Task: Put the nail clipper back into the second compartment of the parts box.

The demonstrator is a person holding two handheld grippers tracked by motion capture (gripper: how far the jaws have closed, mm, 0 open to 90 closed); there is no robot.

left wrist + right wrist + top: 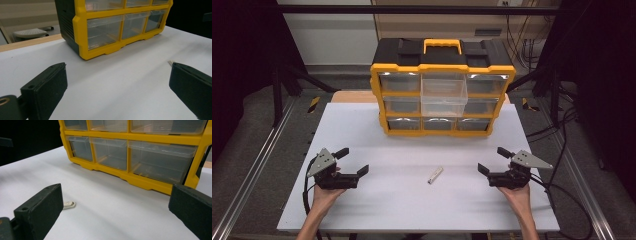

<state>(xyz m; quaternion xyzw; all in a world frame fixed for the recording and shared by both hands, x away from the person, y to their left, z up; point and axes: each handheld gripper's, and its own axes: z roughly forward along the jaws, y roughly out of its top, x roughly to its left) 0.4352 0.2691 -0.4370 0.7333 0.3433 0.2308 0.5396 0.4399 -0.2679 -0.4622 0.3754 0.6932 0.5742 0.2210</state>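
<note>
White and bare, the table top (377, 200) carried only a few things, with dark frame rails on both sides of it. The small pale stick (435, 175), something like a flat USB stick, lay flat on the white surface in front of the organizer, toward the person's side and well apart from it. Writing on it could not be read; in the right gripper view the small pale stick (68, 204) showed only a faint mark, too small to tell.

The yellow and black organizer (442, 67) stood upright at the far side of the table, with three rows of clear drawers and a yellow handle (442, 44) on top. The middle drawer (443, 89) of its upper row was pulled out toward the person. No brand or label was readable on it.

The left gripper (354, 161) was in front of the organizer and to its left, held in a hand just above the table, jaws wide apart with nothing between them. The right gripper (494, 160) was in front of the organizer and to its right, its jaws also wide apart and empty. The stick lay between the two grippers, touched by neither.
</note>
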